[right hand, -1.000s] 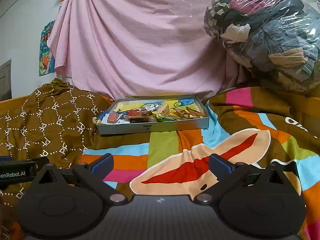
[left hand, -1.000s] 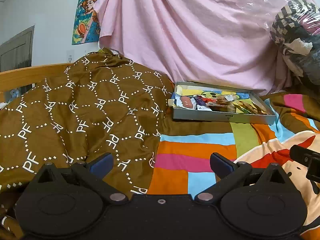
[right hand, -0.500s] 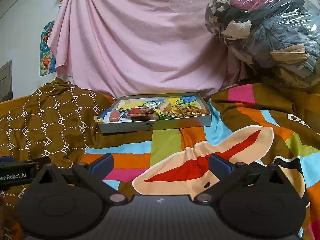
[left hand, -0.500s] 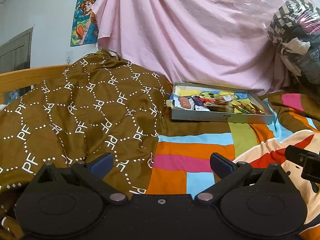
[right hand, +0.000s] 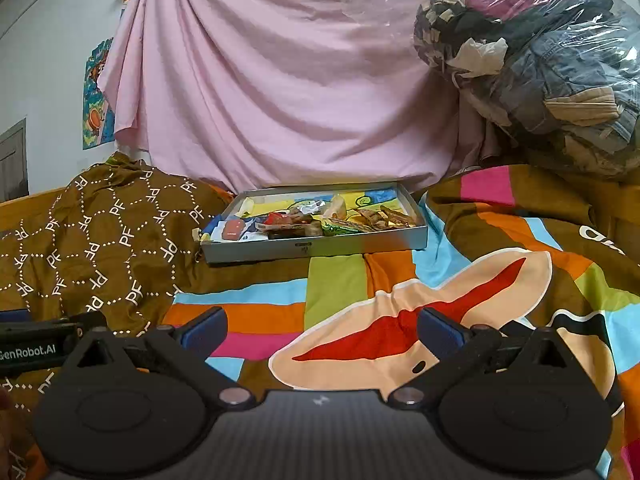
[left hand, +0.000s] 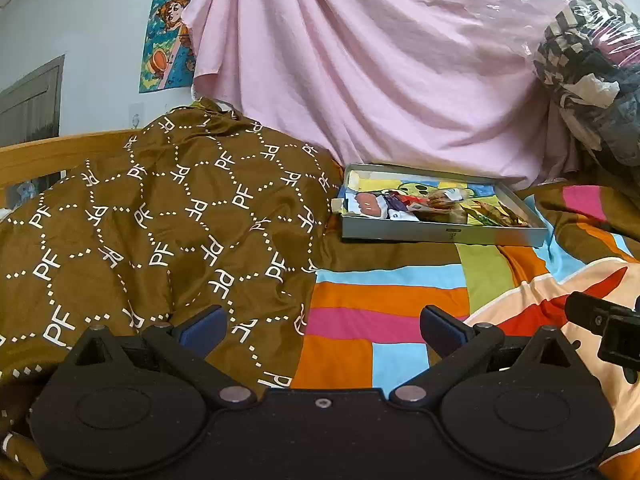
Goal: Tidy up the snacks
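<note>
On the bed (right hand: 500, 240), under a striped colourful cover, lies 1 brown quilt (left hand: 160, 220) with "PF" letters, just left of 1 grey tray (right hand: 312, 246). Behind hang 1 pink sheet (right hand: 280, 80) and 1 plastic bag of clothes (right hand: 540, 60). The tray holds many snacks (right hand: 312, 220), too mixed to count. 2 claws, left claw (left hand: 322, 326) and right claw (right hand: 322, 326), both spread wide and empty, well apart from the tray.

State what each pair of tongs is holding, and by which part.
Nothing is held. The left tongs and right tongs are both open and empty, well short of the snack tray.
</note>
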The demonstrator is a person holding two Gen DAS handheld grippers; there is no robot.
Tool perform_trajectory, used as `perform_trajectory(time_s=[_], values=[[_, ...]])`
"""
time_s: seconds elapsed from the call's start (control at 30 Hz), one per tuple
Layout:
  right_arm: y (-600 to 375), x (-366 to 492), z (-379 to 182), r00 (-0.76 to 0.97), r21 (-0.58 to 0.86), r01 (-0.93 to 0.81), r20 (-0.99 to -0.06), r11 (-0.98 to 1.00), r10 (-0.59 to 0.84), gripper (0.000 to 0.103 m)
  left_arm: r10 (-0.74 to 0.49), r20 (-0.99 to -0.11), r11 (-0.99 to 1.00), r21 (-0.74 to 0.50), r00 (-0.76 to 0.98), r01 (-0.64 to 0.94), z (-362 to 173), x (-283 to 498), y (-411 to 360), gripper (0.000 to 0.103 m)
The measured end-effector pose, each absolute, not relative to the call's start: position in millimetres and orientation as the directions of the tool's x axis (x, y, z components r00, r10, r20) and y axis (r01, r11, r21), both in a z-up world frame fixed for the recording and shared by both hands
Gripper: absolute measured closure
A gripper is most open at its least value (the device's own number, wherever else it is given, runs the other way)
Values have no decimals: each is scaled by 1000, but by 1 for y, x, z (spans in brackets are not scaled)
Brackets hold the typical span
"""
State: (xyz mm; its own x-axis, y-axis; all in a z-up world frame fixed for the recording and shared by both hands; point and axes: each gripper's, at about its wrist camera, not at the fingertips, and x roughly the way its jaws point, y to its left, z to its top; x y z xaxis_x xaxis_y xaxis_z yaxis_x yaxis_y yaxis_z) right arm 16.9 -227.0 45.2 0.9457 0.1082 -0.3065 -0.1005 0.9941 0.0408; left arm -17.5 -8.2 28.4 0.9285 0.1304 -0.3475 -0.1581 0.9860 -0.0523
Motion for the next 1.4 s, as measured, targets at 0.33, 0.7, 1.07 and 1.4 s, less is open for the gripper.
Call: perform_trajectory(time_s=[0.33,0.7,1.07,1.4], values=[[-226,17,44,943,41,-106,-313,993,114,0,127,-358,985,-67,925,-161,28,-16,-6,1],[-226,17,44,943,41,-106,-314,993,114,0,128,-360,984,-69,924,-163,28,-16,-6,1],[-224,16,42,941,42,-109,-317,993,117,0,127,-364,984,-74,923,-164,27,-16,-5,1],[-223,16,41,940,42,-113,-320,993,120,0,131,-370,981,-82,920,-173,25,-16,-4,1]])
